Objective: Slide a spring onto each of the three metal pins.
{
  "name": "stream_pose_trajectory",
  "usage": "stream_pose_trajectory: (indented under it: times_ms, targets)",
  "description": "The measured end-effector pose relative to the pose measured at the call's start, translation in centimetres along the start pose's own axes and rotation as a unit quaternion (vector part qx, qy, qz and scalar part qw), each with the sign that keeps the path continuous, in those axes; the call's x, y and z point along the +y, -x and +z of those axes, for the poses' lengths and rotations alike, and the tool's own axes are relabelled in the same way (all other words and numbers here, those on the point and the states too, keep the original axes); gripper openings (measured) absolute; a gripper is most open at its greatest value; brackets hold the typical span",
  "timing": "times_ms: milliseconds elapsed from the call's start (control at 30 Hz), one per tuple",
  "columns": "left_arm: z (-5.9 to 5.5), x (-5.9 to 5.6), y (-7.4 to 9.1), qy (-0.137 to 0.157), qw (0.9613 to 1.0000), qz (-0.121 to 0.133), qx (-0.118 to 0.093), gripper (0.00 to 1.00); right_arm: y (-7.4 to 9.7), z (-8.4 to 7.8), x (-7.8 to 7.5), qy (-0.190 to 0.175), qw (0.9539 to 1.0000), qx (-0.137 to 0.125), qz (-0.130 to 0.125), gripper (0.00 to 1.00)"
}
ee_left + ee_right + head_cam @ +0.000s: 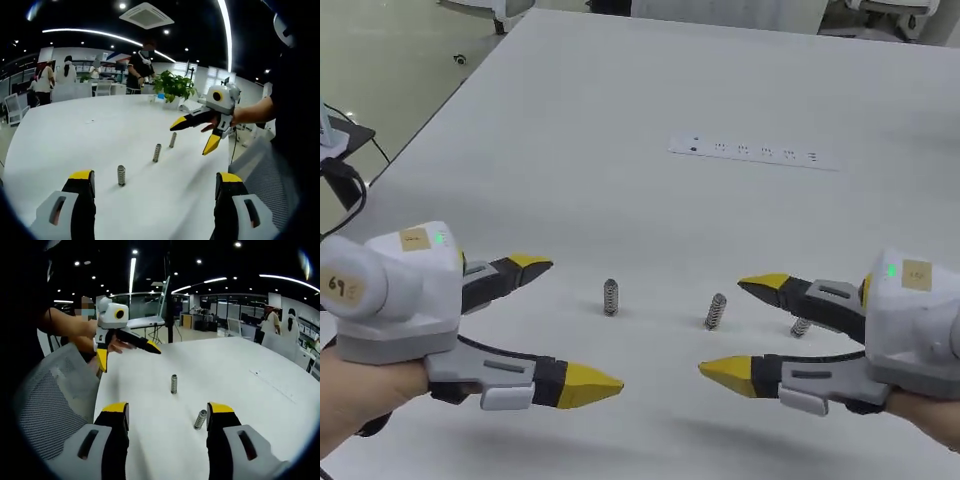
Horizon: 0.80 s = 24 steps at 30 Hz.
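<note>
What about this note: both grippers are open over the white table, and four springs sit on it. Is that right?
No: three springs sit on the table, not four, as the head view shows. The left gripper and right gripper are both open over it.

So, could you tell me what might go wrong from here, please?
The middle spring leans, so a nudge could topple it. The third spring seems close to the open right gripper and is partly hidden behind it in the head view; a careless move could knock it over.
</note>
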<state>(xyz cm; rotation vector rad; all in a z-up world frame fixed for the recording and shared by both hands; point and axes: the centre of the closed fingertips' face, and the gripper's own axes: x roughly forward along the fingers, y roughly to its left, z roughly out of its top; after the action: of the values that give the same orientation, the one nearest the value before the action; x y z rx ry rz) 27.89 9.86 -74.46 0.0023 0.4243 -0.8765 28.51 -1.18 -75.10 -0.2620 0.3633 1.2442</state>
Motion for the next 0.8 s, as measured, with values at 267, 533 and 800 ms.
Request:
stream_pose_trajectory:
  times_ms: [267, 533, 800]
  targets:
    - [-0.1, -0.1, -0.4, 0.004, 1.0000, -0.001, -0.003, 0.98, 2.2, -1.0, -0.6, -0.025, 0.9992, -0.013, -0.030, 0.69]
    - [-0.5, -0.4, -0.1, 0.014, 0.9999, 0.000, -0.010, 0.98, 3.8, -2.0, -1.3, -0.052, 0.9964, -0.028, -0.062, 0.80]
    - [-0.7, -0.5, 0.5, 0.014, 0.9998, 0.010, -0.008, 0.98, 5.3, -2.9, -2.4, -0.071, 0.9915, -0.041, -0.101, 0.94]
